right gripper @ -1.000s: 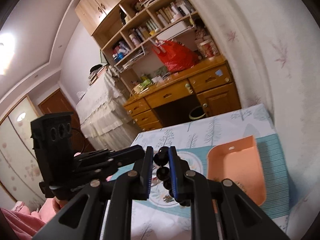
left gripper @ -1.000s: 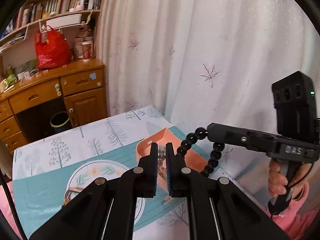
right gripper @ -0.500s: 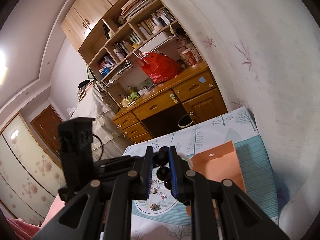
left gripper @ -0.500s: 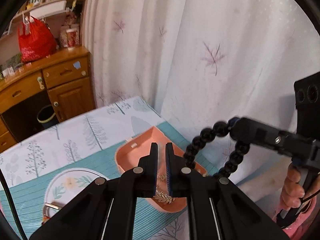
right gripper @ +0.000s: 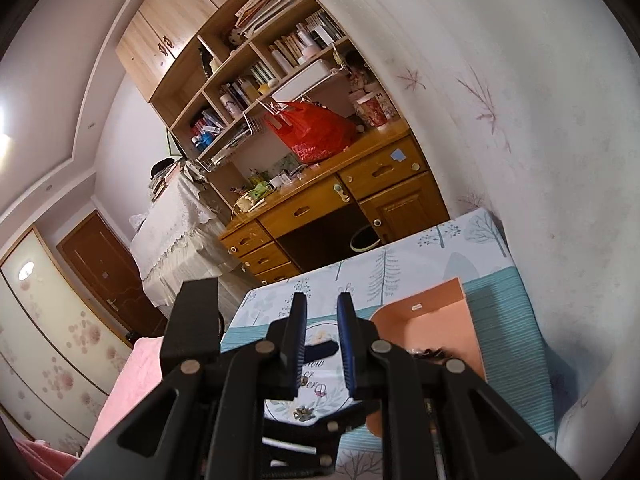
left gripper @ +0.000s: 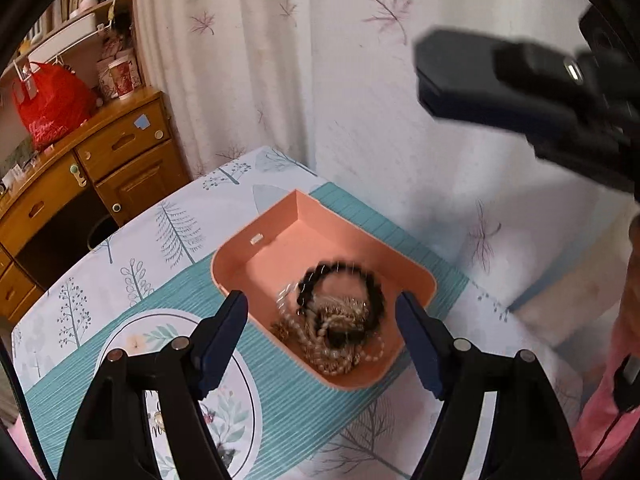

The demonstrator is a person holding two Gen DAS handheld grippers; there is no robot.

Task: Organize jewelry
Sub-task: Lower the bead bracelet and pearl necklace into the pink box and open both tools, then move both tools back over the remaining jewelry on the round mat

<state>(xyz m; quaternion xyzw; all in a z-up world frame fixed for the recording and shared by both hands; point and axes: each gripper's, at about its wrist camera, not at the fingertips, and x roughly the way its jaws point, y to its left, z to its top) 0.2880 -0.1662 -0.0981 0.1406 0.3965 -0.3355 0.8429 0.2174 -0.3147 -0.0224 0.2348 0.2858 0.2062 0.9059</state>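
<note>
An orange tray lies on the table and holds a heap of gold and pearl chains. A black bead bracelet lies blurred on top of that heap. My left gripper is wide open and empty just above the tray's near end. My right gripper is open and empty, high above the table; it shows blurred at the upper right of the left wrist view. The tray shows in the right wrist view, partly hidden by my right gripper. Small jewelry pieces lie on a round placemat.
The table has a tree-print cloth and a teal striped mat. A white curtain hangs close behind the tray. A wooden desk with a red bag stands beyond the table's far edge.
My right gripper let go of the black bead bracelet, which dropped into the tray. My left gripper opened wide and came closer over the tray. My right gripper rose.
</note>
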